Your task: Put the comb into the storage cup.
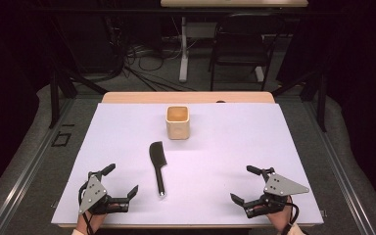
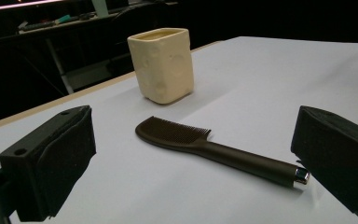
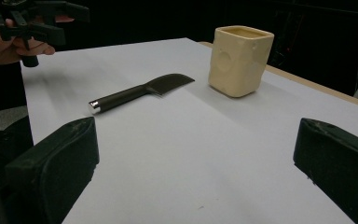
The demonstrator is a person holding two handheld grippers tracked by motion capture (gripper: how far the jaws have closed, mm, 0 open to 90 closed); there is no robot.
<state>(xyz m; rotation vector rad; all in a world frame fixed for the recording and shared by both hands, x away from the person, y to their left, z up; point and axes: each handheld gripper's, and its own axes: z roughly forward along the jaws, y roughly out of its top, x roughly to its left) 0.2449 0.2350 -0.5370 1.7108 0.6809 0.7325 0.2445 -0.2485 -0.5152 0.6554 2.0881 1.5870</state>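
The comb [image 1: 157,166] lies flat on the white sheet [image 1: 235,147] near the middle of the table, its toothed head toward the far side and its handle, with a silver cap at the end, pointing back toward the person. In the left gripper view the comb [image 2: 205,147] rests with its teeth up and away from the camera, and nothing touches it. In the right gripper view the comb [image 3: 140,92] lies with the silver cap nearest that camera.

Beyond the comb's head, a little to the right, stands the cup [image 1: 177,122], a cream, square-sided holder, upright and open at the top. It is near the comb but apart from it. Its sides carry shallow round dimples, plain in the left gripper view [image 2: 162,65] and the right gripper view [image 3: 240,59]. Whether anything is inside it is hard to say from these angles.

The left gripper [image 1: 111,185] rests at the near left of the sheet, beside the comb's handle and clear of it. Its jaws stand wide apart with nothing between them, and they frame the comb from a distance in their own view.

The right gripper [image 1: 247,183] sits at the near right, well apart from the comb. Its jaws are also spread wide and hold nothing; bare sheet lies between them.
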